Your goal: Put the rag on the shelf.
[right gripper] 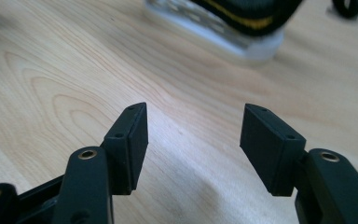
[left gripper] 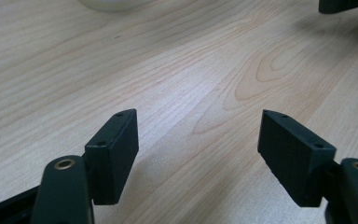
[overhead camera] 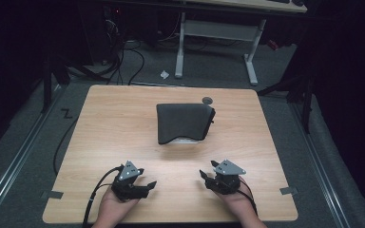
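A dark grey folded pad (overhead camera: 182, 122) lies on a pale base (overhead camera: 187, 139) at the middle of the wooden table (overhead camera: 123, 118). In the right gripper view its dark edge with a yellow stripe (right gripper: 242, 16) rests on the white base (right gripper: 242, 42). My left gripper (overhead camera: 148, 186) rests near the front edge at the left, open with nothing between its jaws (left gripper: 198, 140). My right gripper (overhead camera: 205, 176) rests at the front right, open and empty as well (right gripper: 193, 133). Both sit well short of the pad.
A small dark round disc (overhead camera: 207, 100) lies on the table behind the pad. Beyond the table stand a white desk frame (overhead camera: 216, 33) and loose cables on the grey floor (overhead camera: 119, 61). Tape tabs mark the table's front corners (overhead camera: 51, 194).
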A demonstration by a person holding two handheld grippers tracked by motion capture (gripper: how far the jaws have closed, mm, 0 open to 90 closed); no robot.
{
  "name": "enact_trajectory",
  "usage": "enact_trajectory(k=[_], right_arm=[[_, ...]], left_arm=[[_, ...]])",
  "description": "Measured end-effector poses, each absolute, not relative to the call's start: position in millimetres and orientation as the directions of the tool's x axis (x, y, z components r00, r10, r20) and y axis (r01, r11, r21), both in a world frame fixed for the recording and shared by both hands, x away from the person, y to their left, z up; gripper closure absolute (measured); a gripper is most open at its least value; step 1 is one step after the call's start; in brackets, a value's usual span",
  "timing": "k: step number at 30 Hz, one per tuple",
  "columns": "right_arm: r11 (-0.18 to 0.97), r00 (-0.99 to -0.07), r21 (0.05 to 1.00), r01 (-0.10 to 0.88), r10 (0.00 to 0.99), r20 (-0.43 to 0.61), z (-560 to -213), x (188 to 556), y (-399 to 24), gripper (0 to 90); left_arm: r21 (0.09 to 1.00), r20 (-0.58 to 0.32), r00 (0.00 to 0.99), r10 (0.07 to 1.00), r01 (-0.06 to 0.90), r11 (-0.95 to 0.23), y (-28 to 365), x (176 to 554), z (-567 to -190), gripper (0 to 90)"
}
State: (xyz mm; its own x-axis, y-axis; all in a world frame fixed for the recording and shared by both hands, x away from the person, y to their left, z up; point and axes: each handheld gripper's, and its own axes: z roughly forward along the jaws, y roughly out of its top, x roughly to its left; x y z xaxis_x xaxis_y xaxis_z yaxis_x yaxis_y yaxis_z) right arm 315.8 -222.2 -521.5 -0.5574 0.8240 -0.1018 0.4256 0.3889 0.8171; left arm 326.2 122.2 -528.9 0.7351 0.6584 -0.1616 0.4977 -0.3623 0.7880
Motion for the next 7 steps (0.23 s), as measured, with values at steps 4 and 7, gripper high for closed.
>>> enact_trajectory(k=[4, 7], right_arm=[[0.406, -0.562, 0.805, 0.434, 0.820, -0.110, -525.4, 314.7, -223.9, 42.4], [0.410, -0.571, 0.801, 0.437, 0.814, -0.106, -526.2, 314.9, -224.4, 42.5]], left_arm=[[0.794, -0.167, 0.743, 0.649, 0.492, -0.359, 123.1, 322.4, -526.9, 30.1], [0.791, -0.170, 0.738, 0.653, 0.498, -0.356, 123.8, 322.9, -527.2, 30.3]])
